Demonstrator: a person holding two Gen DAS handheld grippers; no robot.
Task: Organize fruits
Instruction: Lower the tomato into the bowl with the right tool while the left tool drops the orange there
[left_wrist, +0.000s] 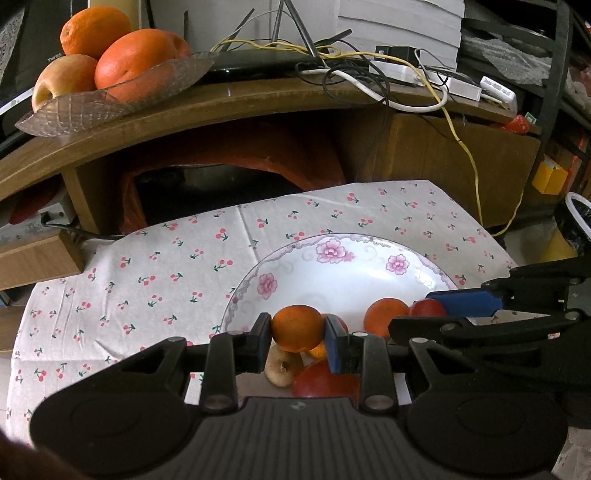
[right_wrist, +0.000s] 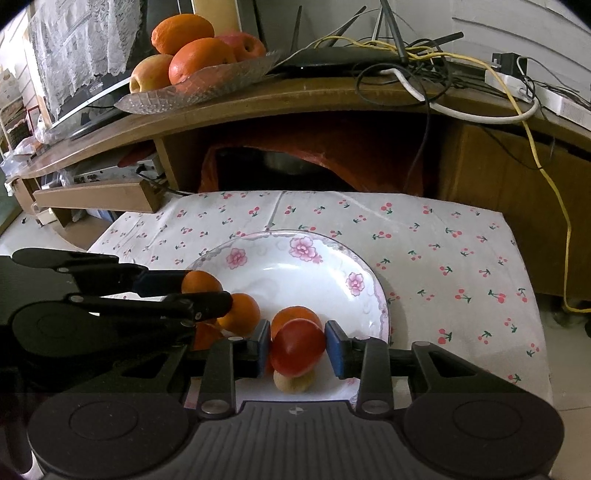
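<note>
Left claw (left_wrist: 298, 330): I'd clamped an orange (left_wrist: 297, 328), over plate (left_wrist: 332, 273).
Right claw (right_wrist: 297, 345): I'd clamped a tomato (right_wrist: 297, 347), same plate.

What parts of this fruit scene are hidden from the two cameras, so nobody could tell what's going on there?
- Left wrist view: the near rim of the white flowered plate is covered by the left gripper, shut on a small orange fruit.
- Right wrist view: the beige round fruit is mostly hidden under the red fruit gripped by the right gripper.
- Both views: the dark cabinet recess is too dim to read.
</note>
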